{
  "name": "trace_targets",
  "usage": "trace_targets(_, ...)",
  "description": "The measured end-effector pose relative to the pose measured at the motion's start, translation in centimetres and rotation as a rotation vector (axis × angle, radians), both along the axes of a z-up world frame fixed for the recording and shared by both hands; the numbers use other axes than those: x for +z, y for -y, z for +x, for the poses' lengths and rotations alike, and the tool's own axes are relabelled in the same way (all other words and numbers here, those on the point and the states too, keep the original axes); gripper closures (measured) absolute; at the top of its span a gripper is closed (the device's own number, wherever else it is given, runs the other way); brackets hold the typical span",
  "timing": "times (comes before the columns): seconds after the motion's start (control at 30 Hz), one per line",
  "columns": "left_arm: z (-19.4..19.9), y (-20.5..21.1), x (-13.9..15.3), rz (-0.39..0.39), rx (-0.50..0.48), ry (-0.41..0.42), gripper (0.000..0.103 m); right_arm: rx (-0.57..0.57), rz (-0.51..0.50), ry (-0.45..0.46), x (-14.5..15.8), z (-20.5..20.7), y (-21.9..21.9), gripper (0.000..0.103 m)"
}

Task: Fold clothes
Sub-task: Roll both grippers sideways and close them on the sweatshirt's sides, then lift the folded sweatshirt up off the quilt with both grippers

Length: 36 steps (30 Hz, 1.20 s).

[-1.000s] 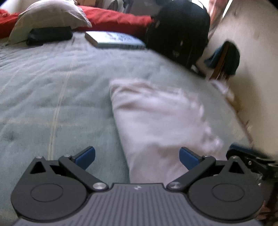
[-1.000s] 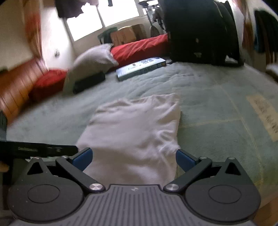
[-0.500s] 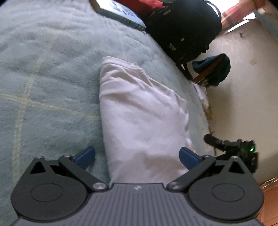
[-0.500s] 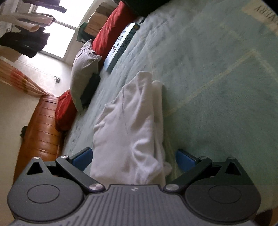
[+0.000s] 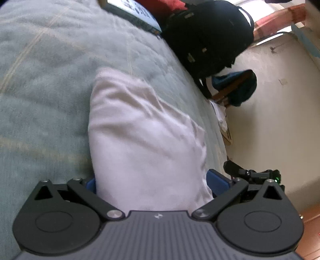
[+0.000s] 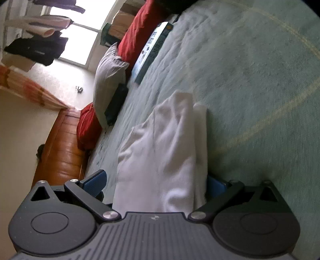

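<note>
A white garment (image 5: 144, 140), folded into a long strip, lies on the green blanket (image 5: 44, 84). My left gripper (image 5: 154, 182) is open and turned on its side, its blue pads either side of the strip's near end. The cloth partly hides the left pad (image 5: 91, 184). My right gripper (image 6: 155, 183) is also open and tilted over the same near end of the garment (image 6: 166, 152), whose folded edge covers part of the right pad (image 6: 216, 185). The right gripper (image 5: 254, 176) shows in the left wrist view just past the bed's edge.
A black backpack (image 5: 208, 36) and a book (image 5: 136, 14) sit at the far end of the bed. Red pillows (image 6: 140, 34), a grey pillow (image 6: 108, 76) and a black pouch (image 6: 116, 104) lie by the wooden frame (image 6: 60, 152). A chair with dark clothes (image 5: 236, 88) stands beside the bed.
Both grippers rolled sideways and dropped closer to the garment's near end. The cloth now sits between each pair of open fingers. The garment itself has not moved.
</note>
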<state>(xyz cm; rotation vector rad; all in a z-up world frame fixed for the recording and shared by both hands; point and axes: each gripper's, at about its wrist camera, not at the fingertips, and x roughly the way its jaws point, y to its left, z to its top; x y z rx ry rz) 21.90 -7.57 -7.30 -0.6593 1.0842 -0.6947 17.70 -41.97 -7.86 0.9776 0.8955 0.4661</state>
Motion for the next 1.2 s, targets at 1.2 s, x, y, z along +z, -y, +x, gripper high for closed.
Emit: trace_targets(1.2,1.4,0.1,-0.1,-0.125,0.051,-0.077,0.001,-0.012,0.002,0.120,0.0,0.1,-1.0,0.000)
